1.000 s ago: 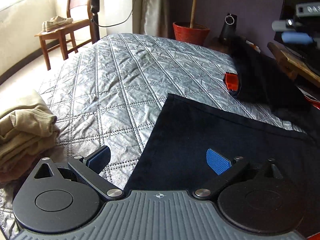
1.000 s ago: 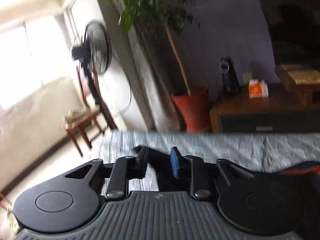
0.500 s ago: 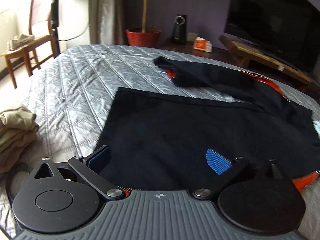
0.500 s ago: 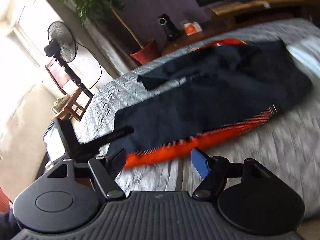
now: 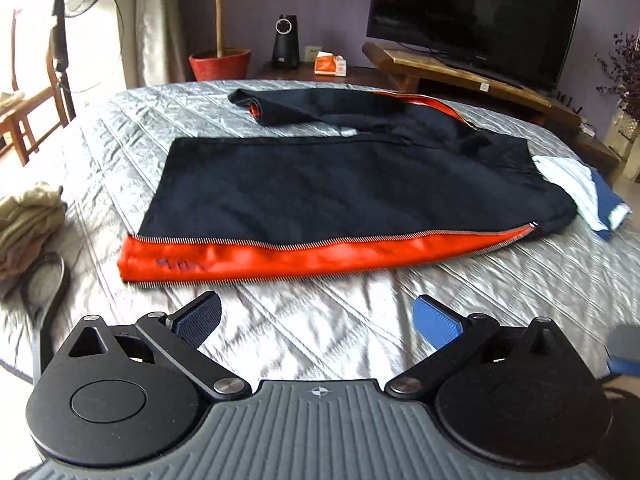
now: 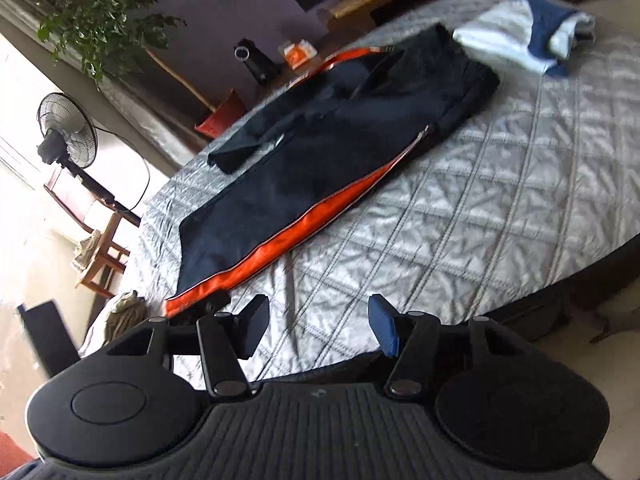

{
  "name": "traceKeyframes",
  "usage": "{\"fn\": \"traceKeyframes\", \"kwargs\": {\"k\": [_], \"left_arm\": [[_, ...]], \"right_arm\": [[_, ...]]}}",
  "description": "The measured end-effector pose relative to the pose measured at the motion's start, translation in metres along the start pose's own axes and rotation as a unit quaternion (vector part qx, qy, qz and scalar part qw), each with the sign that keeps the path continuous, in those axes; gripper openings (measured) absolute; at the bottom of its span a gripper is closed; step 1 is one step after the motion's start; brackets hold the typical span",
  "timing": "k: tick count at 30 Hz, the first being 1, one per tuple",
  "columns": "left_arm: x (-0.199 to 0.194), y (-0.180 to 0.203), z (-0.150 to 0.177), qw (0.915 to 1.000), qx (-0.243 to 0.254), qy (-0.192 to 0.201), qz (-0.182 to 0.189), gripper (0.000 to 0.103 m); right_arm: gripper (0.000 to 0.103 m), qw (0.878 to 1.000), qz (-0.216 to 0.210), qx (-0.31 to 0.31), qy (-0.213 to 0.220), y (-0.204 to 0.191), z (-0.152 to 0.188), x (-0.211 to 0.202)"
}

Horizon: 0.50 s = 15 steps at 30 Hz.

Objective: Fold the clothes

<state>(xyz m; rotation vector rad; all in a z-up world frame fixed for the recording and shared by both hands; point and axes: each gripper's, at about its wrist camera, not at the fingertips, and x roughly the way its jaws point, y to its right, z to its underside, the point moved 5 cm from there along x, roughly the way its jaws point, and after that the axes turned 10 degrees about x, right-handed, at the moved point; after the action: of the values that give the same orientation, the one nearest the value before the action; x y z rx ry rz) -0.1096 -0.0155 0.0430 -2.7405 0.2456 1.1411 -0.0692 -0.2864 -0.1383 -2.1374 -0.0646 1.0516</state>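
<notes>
Dark navy jacket with orange lining [image 5: 340,196] lies flat on the silver quilted bed [image 5: 328,328]; left gripper [image 5: 316,320] and right gripper [image 6: 316,320] fingers spread wide, empty.

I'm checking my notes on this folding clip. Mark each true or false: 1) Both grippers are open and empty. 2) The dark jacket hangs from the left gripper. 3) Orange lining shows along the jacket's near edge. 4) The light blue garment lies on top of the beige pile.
1) True: the left gripper and right gripper hold nothing.
2) False: the dark jacket lies flat on the quilt.
3) True: orange lining.
4) False: the light blue garment and beige pile lie at opposite ends of the jacket.
</notes>
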Motion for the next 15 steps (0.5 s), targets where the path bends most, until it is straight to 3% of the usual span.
{"fn": "traceKeyframes", "kwargs": {"k": [12, 15], "left_arm": [[-0.028, 0.029, 0.020, 0.9999, 0.014, -0.005, 0.004, 0.103], [-0.031, 0.035, 0.024, 0.9996, 0.025, -0.008, 0.007, 0.103]], "right_arm": [[0.055, 0.999, 0.001, -0.051, 0.005, -0.014, 0.012, 0.001], [0.056, 0.998, 0.003, -0.063, 0.007, -0.012, 0.020, -0.014]]}}
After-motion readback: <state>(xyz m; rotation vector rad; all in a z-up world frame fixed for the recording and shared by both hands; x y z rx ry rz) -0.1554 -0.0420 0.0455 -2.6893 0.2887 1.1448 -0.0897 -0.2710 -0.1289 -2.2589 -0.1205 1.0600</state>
